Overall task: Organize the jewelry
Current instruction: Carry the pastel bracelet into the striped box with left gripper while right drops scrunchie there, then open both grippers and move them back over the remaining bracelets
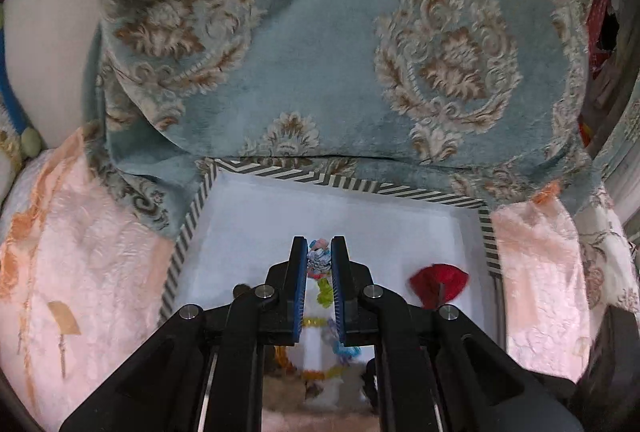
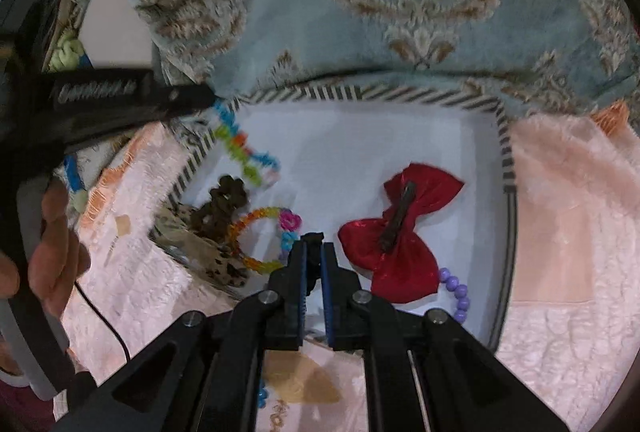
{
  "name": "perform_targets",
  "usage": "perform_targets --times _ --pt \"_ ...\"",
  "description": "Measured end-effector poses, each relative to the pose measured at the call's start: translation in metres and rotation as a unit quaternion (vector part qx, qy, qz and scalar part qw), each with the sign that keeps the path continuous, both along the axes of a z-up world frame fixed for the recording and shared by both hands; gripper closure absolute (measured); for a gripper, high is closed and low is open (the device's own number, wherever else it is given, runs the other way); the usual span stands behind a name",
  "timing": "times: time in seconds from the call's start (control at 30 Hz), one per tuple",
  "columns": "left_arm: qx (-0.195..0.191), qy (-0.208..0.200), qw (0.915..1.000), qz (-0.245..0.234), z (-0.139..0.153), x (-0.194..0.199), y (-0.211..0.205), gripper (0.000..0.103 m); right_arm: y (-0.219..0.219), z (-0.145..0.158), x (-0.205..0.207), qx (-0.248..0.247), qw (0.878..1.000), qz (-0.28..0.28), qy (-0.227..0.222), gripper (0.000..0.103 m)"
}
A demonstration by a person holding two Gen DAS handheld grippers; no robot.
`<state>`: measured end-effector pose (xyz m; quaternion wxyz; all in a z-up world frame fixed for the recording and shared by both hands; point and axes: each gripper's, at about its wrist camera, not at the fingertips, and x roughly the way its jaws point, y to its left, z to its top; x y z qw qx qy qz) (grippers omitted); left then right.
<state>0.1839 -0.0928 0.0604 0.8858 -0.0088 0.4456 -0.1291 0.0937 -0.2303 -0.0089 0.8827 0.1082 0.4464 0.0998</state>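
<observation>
A white tray [image 1: 224, 176] with a striped rim lies on pink cloth. My left gripper [image 1: 320, 252] is shut on a colourful bead necklace [image 1: 325, 290] and holds it above the tray; the string hangs down from the left gripper [image 2: 212, 100] in the right wrist view too, as blue, green and orange beads [image 2: 240, 152]. My right gripper [image 2: 314, 246] is shut on a small black item [image 2: 313, 237] over the tray [image 2: 505, 160]. A red bow clip [image 2: 400, 232], an orange bead bracelet [image 2: 248, 232] with a pink flower, a dark flower piece [image 2: 224, 204] and a purple bead bracelet [image 2: 456, 292] lie in the tray.
A blue cushion with beige ornament [image 1: 340, 52] stands behind the tray. Pink embossed cloth [image 1: 88, 252] surrounds the tray on both sides. A spotted item [image 2: 192, 248] lies at the tray's left near corner. A person's hand [image 2: 48, 244] holds the left gripper's handle.
</observation>
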Motion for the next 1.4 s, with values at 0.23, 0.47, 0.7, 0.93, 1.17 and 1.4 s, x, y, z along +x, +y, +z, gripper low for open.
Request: perform_targets --times 0.23,0.47,0.7,0.93,1.17,1.4 --pt "0.013 0.049 0.9983 0.031 -0.051 0.022 0.016 0.103 0.006 -0.025 0.002 -0.035 0.998 0.026 0.035 0.096" --pt "0.002 0.073 0.9955 0.060 -0.066 0.019 0.035 0.102 0.005 -0.032 0.005 -0.045 0.997 0.022 0.059 0.088" --pt "-0.003 0.068 0.9956 0.064 -0.057 -0.010 0.049 0.088 -0.007 -0.012 -0.015 -0.014 0.999 0.006 0.041 0.062" --pt "0.020 0.045 0.9973 0.054 -0.036 -0.054 0.051 0.088 -0.006 0.016 -0.050 -0.012 1.000 -0.006 0.004 0.061" --pt "0.013 0.028 0.9982 0.052 -0.018 -0.105 0.060 0.088 0.005 0.037 -0.087 -0.020 0.999 -0.014 -0.023 0.057" --pt "0.023 -0.004 0.9983 0.054 0.000 -0.158 0.066 0.088 0.015 0.058 -0.127 -0.036 0.998 -0.020 -0.052 0.053"
